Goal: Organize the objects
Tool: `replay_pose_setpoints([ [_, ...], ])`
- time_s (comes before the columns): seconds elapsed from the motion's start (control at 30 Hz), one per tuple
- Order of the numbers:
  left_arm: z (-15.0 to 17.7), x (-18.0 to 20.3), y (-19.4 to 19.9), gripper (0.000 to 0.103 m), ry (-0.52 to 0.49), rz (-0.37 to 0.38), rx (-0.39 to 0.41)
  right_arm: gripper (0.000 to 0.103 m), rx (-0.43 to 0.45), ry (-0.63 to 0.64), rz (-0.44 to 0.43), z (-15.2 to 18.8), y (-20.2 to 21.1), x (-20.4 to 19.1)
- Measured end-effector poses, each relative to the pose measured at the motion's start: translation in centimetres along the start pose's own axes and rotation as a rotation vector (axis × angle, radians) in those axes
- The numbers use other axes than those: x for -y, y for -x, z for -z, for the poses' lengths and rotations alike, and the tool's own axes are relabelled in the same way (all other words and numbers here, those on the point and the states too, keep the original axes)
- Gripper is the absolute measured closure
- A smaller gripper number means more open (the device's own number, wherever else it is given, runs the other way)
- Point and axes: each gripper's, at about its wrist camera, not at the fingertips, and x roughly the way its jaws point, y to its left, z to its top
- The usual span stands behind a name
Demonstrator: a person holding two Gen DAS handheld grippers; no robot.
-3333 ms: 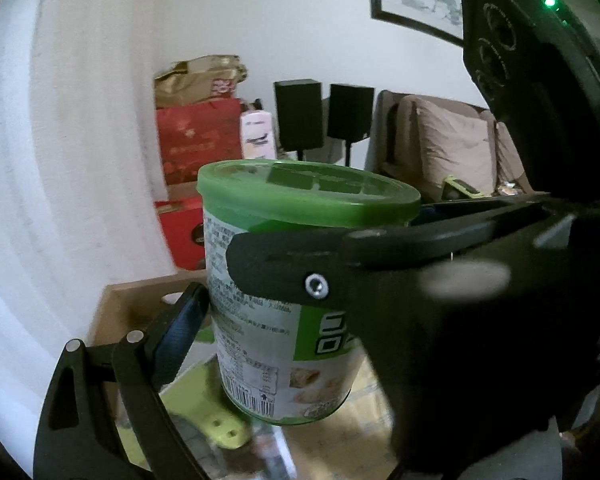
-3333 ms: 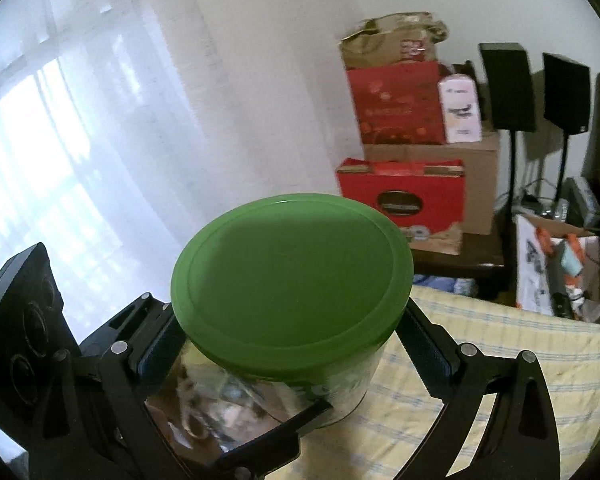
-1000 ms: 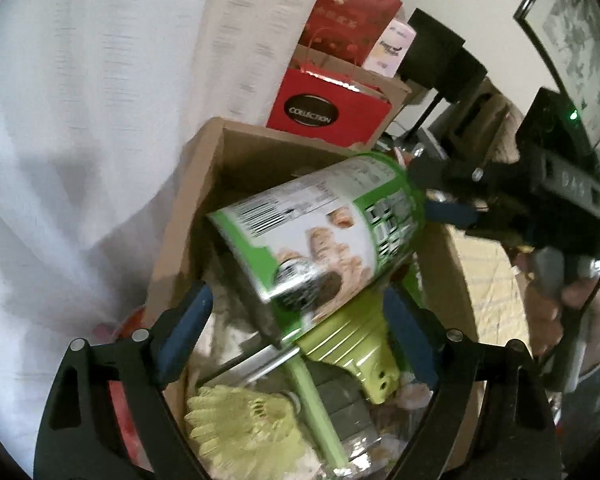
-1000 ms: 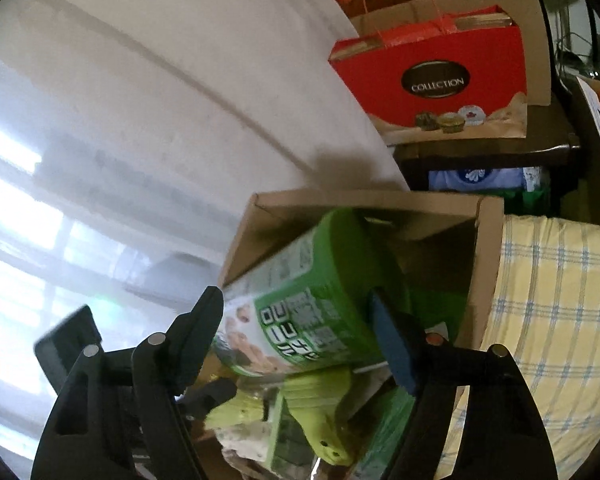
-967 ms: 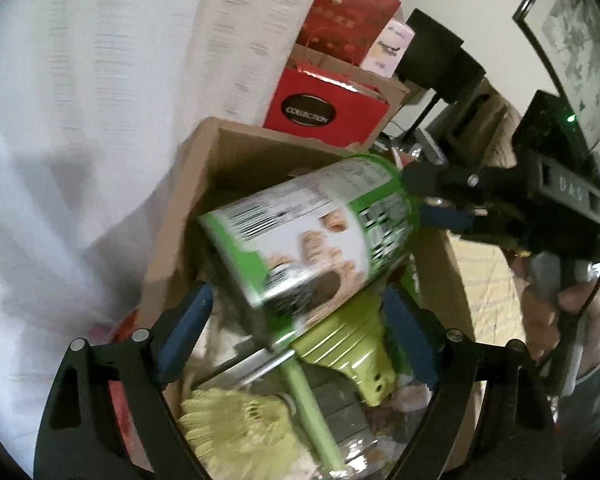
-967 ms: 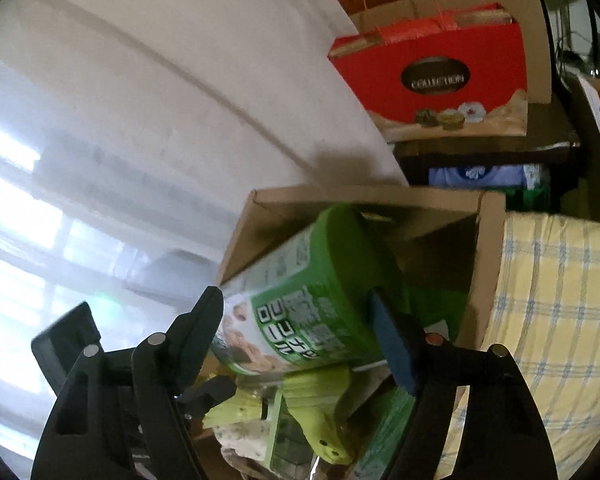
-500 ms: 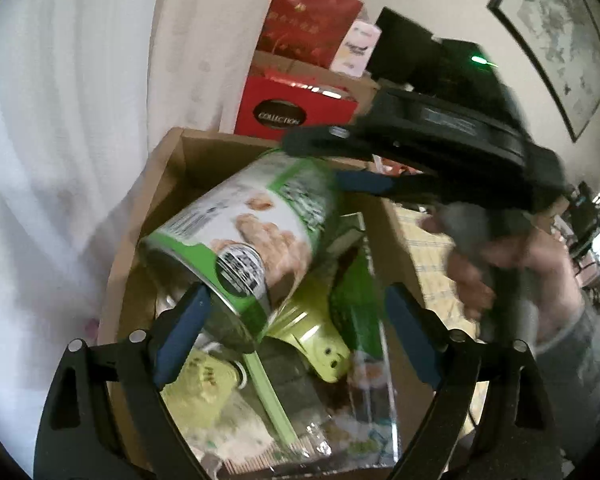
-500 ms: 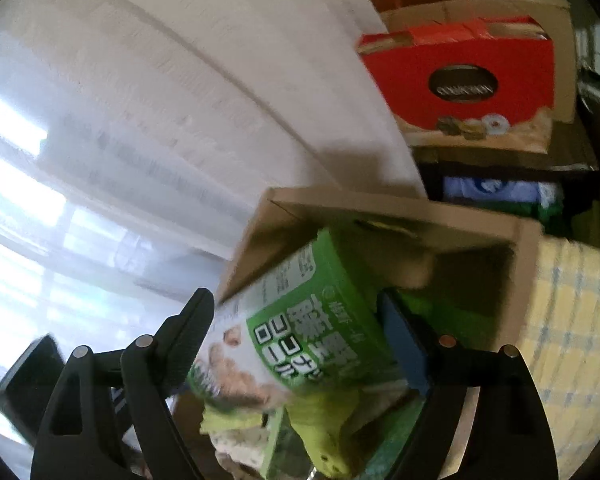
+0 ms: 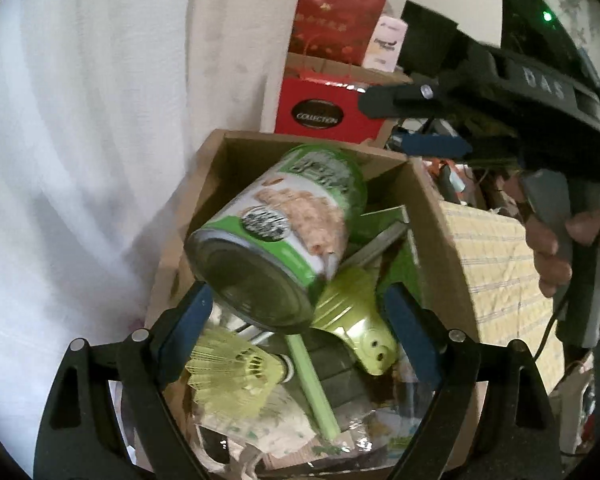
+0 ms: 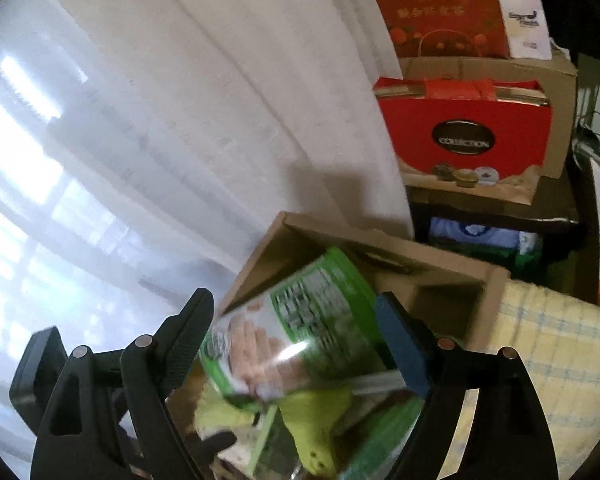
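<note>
Where the cardboard box [image 9: 432, 216] stands against the white curtain [image 9: 80, 140], the green-lidded snack can [image 9: 284, 232] lies tilted inside it, its shiny metal bottom toward the near side and its green lid end up toward the far wall of the box. It rests on the clutter already in the box — a yellow-green plastic toy [image 9: 356, 320], a yellow shuttlecock [image 9: 228, 376] at the near left, a pale green stick [image 9: 312, 384] and crinkled clear wrappers at the near edge.

The left gripper [image 9: 296, 332] hovers at the near side of the box with its fingers spread wide, one blue pad beside the can's metal bottom and the other well off to the right; neither pad presses on the can.

In the left wrist view the right gripper [image 9: 420, 120] reaches in from the far right, above the far rim of the box, with a hand [image 9: 560, 252] around its grey handle. Its own camera shows its fingers [image 10: 404, 356] spread as well — its jaws have just been opening — with the can [image 10: 300, 328] between them but blurred, so whether the right pad touches it I cannot tell.

Beyond the box stands a red gift bag [image 10: 468, 136] marked COLLECTION, and a yellow checked cloth [image 9: 500, 264] lies to the right of the box.
</note>
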Motion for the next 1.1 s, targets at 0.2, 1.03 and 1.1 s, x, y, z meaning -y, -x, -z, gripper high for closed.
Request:
replay_pose_setpoints([
  [0.2,0.5,1.5,2.2,0.007,-0.010,0.003,0.047,0.018,-0.007,0.060,0.069,2.9,2.8,0.1],
  [1.03,4.7,6.1,5.5,0.000,-0.017,-0.108,0.122,0.012,0.139,0.164,0.343,13.6,12.4,1.6],
  [1.1,5.1,6.7,5.9,0.000,-0.019,-0.114,0.131,0.010,0.145,0.166,0.363,14.5,13.1,1.6],
])
